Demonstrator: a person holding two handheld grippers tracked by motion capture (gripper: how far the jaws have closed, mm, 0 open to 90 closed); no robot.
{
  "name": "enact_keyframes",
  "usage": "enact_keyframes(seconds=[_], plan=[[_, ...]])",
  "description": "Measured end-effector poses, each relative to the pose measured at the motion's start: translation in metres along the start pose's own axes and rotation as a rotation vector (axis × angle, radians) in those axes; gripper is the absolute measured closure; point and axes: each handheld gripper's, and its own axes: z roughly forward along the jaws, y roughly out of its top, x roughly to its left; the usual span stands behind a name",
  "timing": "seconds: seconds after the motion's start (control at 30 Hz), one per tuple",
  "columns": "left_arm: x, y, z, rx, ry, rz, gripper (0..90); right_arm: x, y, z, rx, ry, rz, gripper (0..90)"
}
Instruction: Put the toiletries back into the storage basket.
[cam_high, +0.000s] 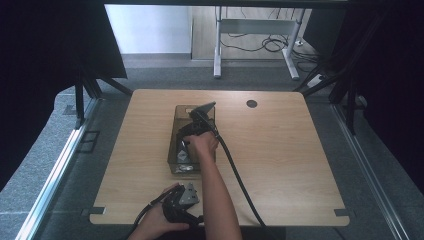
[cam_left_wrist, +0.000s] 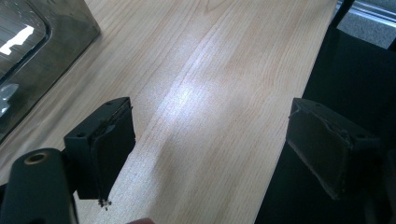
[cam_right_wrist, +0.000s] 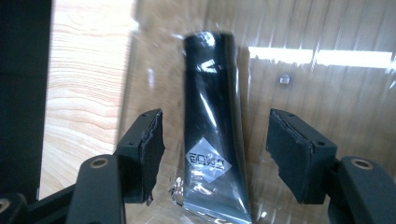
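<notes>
A black tube (cam_right_wrist: 212, 121) with a white diamond label, sealed in clear plastic, lies on the floor of a smoky transparent bin (cam_high: 173, 145) at the table's middle. My right gripper (cam_right_wrist: 215, 140) reaches down into the bin and stands open, one jaw on either side of the tube, not touching it. In the high view the right gripper (cam_high: 192, 131) sits over the bin with a hand behind it. My left gripper (cam_high: 181, 200) rests near the table's front edge, open and holding nothing. In its own view the left gripper (cam_left_wrist: 210, 126) hangs over bare wood.
The wooden table (cam_high: 280, 160) has a round cable hole (cam_high: 251, 103) at the back right. A corner of the bin (cam_left_wrist: 51, 32) shows at the upper left of the left gripper view. A desk frame (cam_high: 255, 30) and cables stand on the floor beyond.
</notes>
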Motion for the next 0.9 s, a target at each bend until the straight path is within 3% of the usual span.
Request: enact_keyframes(seconds=[0.17,0.37,0.57,0.73,0.83,0.9], plan=[[0.002,-0.001,0.0,0.004,0.004,-0.001,15.8,0.0,0.003,-0.02,-0.058,0.036,-0.066,38.0],[0.003,-0.001,-0.001,0.002,0.015,-0.003,15.8,-0.002,0.0,-0.039,-0.097,0.08,-0.194,39.1],[0.004,-0.002,-0.001,0.0,0.03,-0.01,16.0,-0.009,-0.016,-0.061,-0.171,0.135,-0.338,40.4],[0.003,-0.002,-0.003,-0.007,0.042,-0.01,16.0,-0.026,-0.037,-0.076,-0.218,0.176,-0.415,41.1],[0.003,-0.001,-0.002,-0.015,0.045,-0.012,16.5,-0.042,-0.052,-0.084,-0.255,0.209,-0.465,41.6],[0.004,-0.002,-0.002,-0.014,0.047,-0.013,16.5,-0.054,-0.062,-0.09,-0.287,0.207,-0.487,42.0]])
